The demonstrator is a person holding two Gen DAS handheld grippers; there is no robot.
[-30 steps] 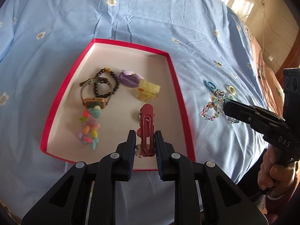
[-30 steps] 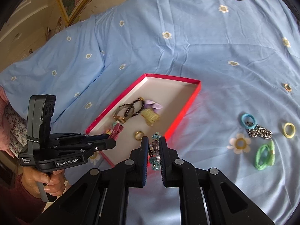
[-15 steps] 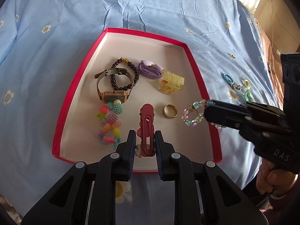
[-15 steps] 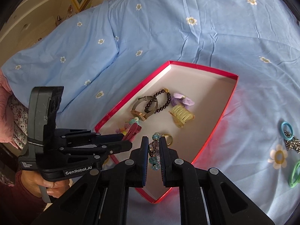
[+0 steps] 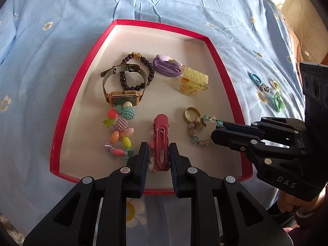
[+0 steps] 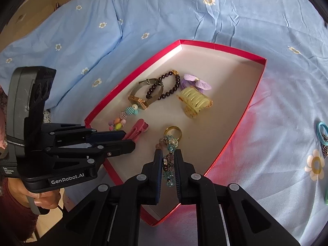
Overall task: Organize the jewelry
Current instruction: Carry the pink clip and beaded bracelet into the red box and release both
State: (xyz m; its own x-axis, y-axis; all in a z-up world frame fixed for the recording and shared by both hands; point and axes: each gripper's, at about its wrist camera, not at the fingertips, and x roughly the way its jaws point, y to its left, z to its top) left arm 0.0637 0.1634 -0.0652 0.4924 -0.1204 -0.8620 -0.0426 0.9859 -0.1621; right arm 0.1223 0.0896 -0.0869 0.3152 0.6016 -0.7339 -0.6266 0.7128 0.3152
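- My left gripper pinches the red hair clip, my right gripper the glass-bead bracelet, both over the red tray on the bed.
- Already in the tray: watch, dark bead bracelet, purple hair tie, yellow claw clip, gold ring, candy-bead bracelet.
- Left, I judge: releasing both, then the hair ties near the bed's right edge.

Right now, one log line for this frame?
left gripper: shut on red clip | right gripper: shut on bead bracelet | both over red tray
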